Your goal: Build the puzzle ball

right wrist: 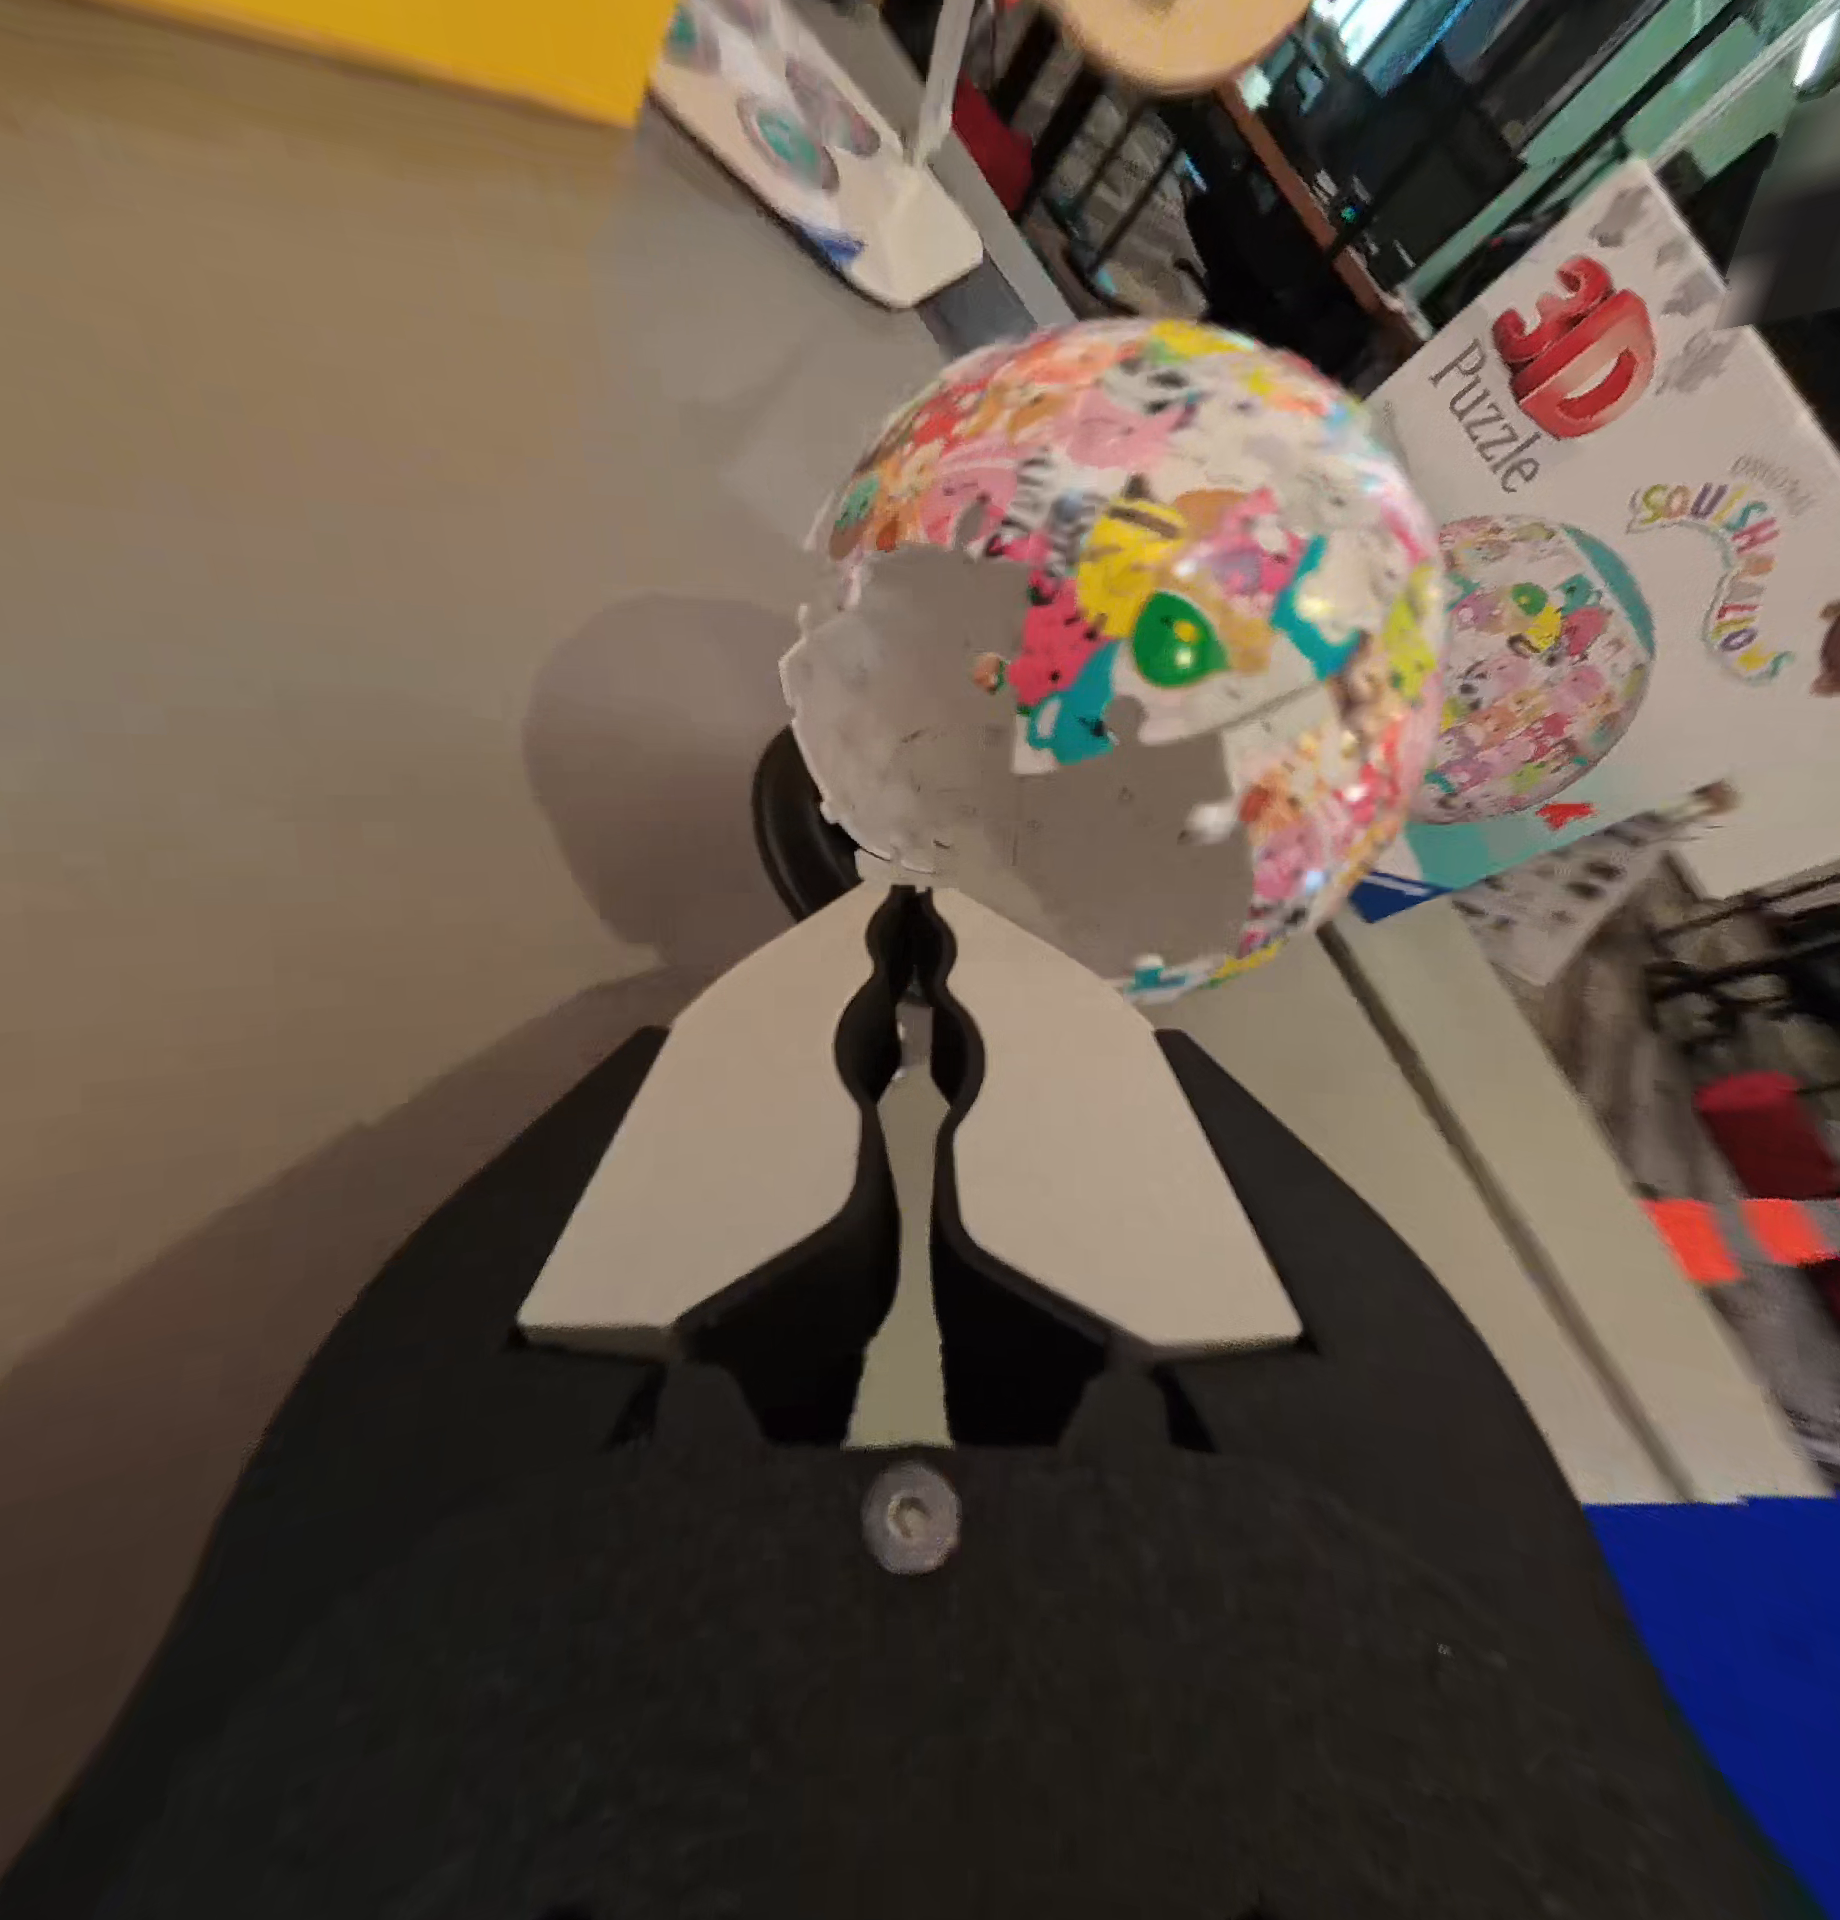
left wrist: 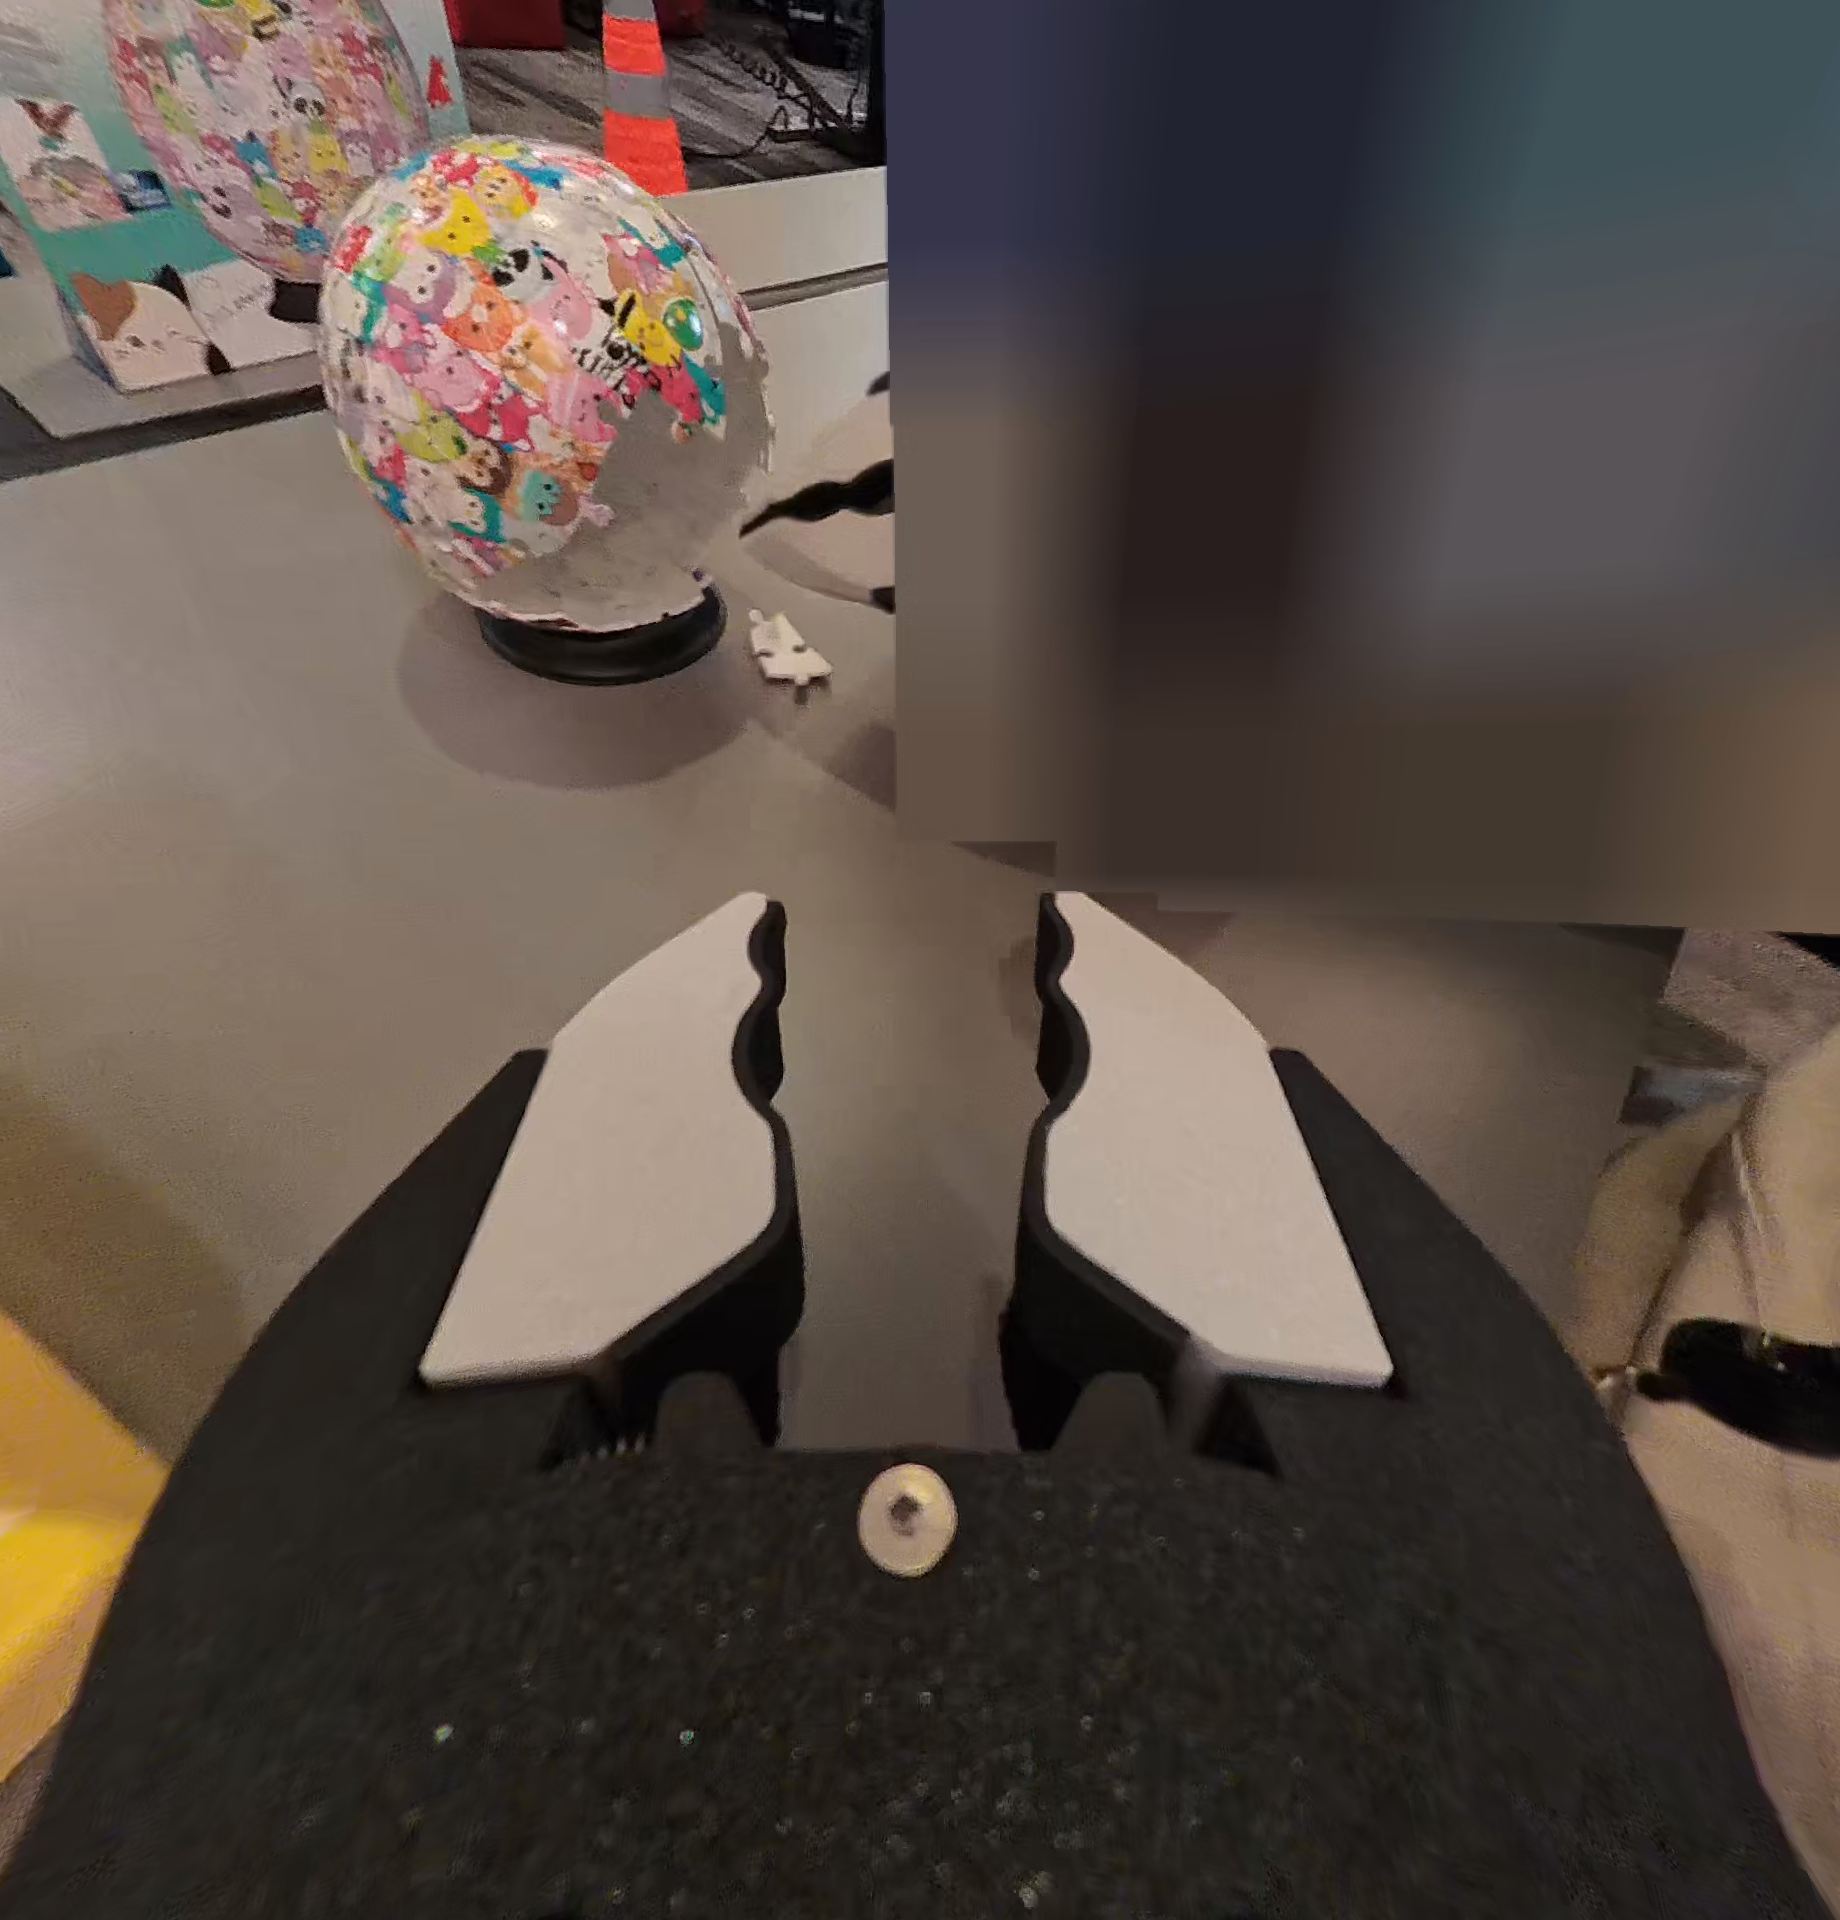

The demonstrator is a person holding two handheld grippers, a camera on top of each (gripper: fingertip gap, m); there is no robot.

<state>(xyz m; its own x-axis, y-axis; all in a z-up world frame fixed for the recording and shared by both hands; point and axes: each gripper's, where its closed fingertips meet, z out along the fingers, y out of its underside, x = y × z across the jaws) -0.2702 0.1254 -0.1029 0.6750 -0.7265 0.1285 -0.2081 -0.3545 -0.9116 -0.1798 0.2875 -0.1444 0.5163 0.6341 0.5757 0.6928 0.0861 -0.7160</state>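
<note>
The puzzle ball (left wrist: 542,395) stands on a black ring stand (left wrist: 604,639) on the grey table (left wrist: 220,831). It is covered with colourful cartoon pieces, with a white, unfinished patch low on its right. One loose white puzzle piece (left wrist: 788,646) lies beside the stand. My left gripper (left wrist: 911,914) is open and empty, well in front of the ball. My right gripper (right wrist: 905,904) is shut, with its tips right at the lower rim of the ball's (right wrist: 1155,582) open patch, by the stand (right wrist: 791,821). It also shows in the left wrist view (left wrist: 822,499), with nothing visible between its pads.
The puzzle's box (right wrist: 1622,520) stands behind the ball and also shows in the left wrist view (left wrist: 116,208). An orange cone (left wrist: 641,94) stands beyond the table. A yellow object (left wrist: 22,1507) lies near left. A person's pale sleeve (left wrist: 1726,1351) is at right. The tips of one gripper are about 20 centimeters away from the tips of the other. The loose white puzzle piece (left wrist: 788,646) is about 5 centimeters from my right fingertips.
</note>
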